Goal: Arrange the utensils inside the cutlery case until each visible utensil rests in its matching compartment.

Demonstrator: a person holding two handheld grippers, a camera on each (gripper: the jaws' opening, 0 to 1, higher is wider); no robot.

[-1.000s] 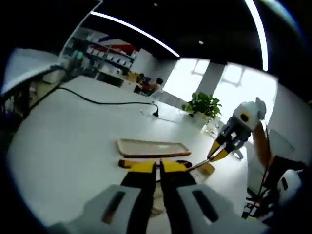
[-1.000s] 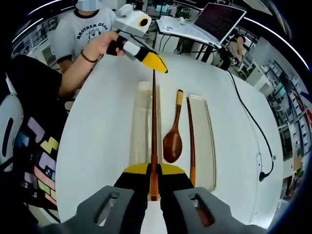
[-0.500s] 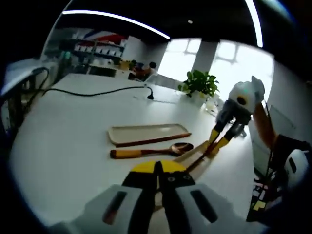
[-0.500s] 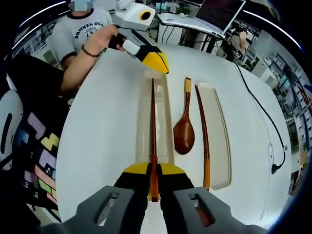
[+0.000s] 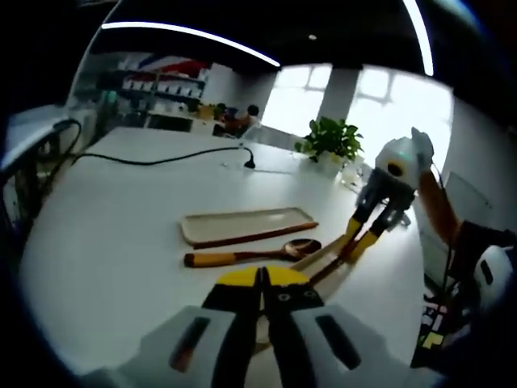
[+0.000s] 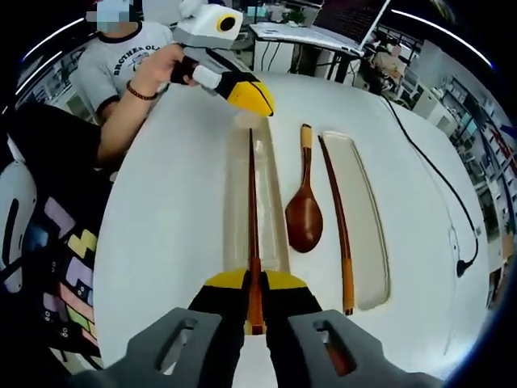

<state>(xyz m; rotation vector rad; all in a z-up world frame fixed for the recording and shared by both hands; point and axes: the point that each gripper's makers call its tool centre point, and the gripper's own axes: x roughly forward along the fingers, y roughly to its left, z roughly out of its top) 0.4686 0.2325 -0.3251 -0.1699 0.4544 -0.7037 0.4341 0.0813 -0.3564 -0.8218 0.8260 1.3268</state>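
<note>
Two chopsticks (image 6: 252, 202) are in play: the right claw (image 6: 255, 301) is closed on one, its long axis running straight ahead over the clear case tray (image 6: 242, 234); the left claw (image 6: 246, 93), jaws together and empty, waits at the far tip, spoon (image 6: 304, 218) just beside on the worktop (image 6: 161, 226)

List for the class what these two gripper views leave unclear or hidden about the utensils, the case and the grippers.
- Right gripper view: the right gripper covers the near end of the held chopstick.
- Same view: the clear case half shows no visible dividers, so compartments cannot be told.
- Same view: whether the chopstick touches the case or hovers is unclear.
- Left gripper view: the left gripper hides the near table; blur smears the spoon and second chopstick.
</note>
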